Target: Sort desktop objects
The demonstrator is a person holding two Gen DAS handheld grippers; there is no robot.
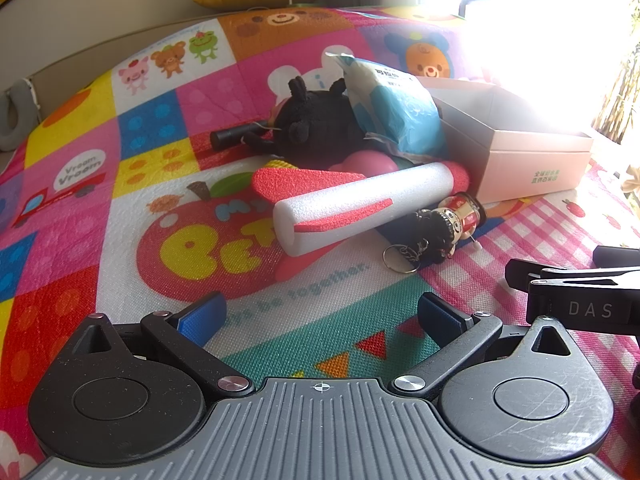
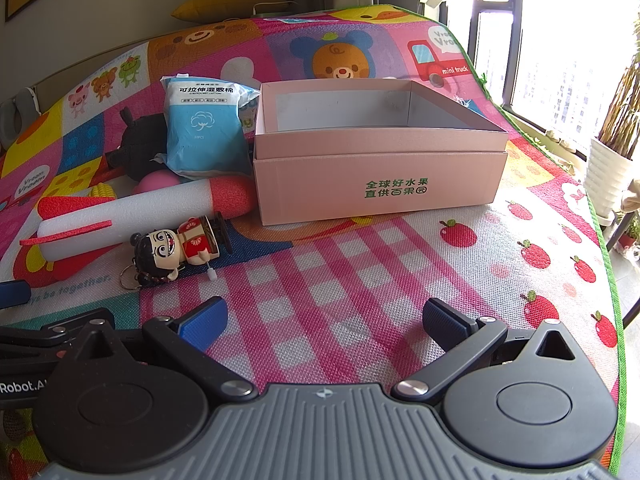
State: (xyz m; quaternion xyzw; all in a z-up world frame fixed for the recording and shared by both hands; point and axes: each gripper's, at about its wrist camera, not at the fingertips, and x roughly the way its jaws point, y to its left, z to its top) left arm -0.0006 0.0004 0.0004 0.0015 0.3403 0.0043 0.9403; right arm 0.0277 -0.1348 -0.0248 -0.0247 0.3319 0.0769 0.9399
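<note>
A pile of toys lies on a colourful play mat (image 1: 120, 208): a white foam rocket with red fins (image 1: 360, 208), a small wind-up doll with a key ring (image 1: 448, 228), a black plush toy (image 1: 312, 124), a blue and white cotton pack (image 1: 396, 108) and a pink ball (image 1: 368, 162). An open pink box (image 2: 376, 184) stands right of the pile; it looks empty. My left gripper (image 1: 320, 320) is open and empty, short of the rocket. My right gripper (image 2: 324, 324) is open and empty, in front of the box, with the doll (image 2: 180, 246) to its left.
A black cylinder (image 1: 232, 136) lies left of the plush. A yellow corn toy (image 2: 102, 190) peeks out behind the rocket (image 2: 132, 212). A yellow cushion (image 2: 232, 2) lies at the back. The mat's right edge (image 2: 608, 280) drops off beside a window and a potted plant (image 2: 612, 160).
</note>
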